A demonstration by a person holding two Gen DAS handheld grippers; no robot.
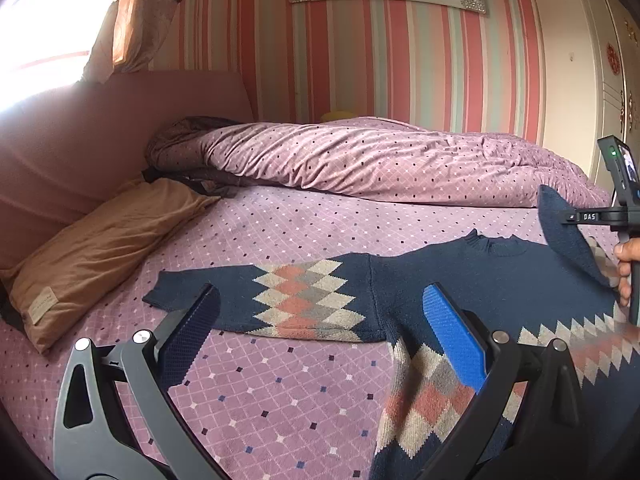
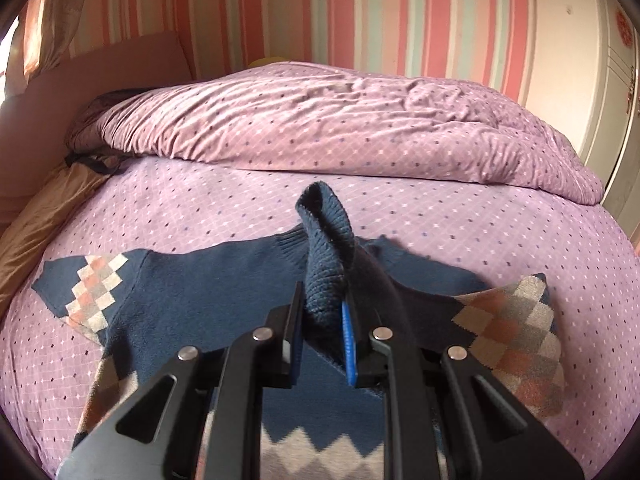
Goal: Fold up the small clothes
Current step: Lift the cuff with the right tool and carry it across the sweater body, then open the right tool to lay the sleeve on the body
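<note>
Right wrist, tool pinching cuff (raised)

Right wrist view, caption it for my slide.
Right hand-held gripper shut on the sweater's lifted cuff over the bed.

The left claw has its jaws spread wide, nothing between them, one dark pad on the left and one blue pad on the right. The right claw has its jaws drawn close, pinching a navy sleeve cuff that stands up between them. In the left wrist view, the person's right hand grips that claw's handle at the far right edge.
</note>
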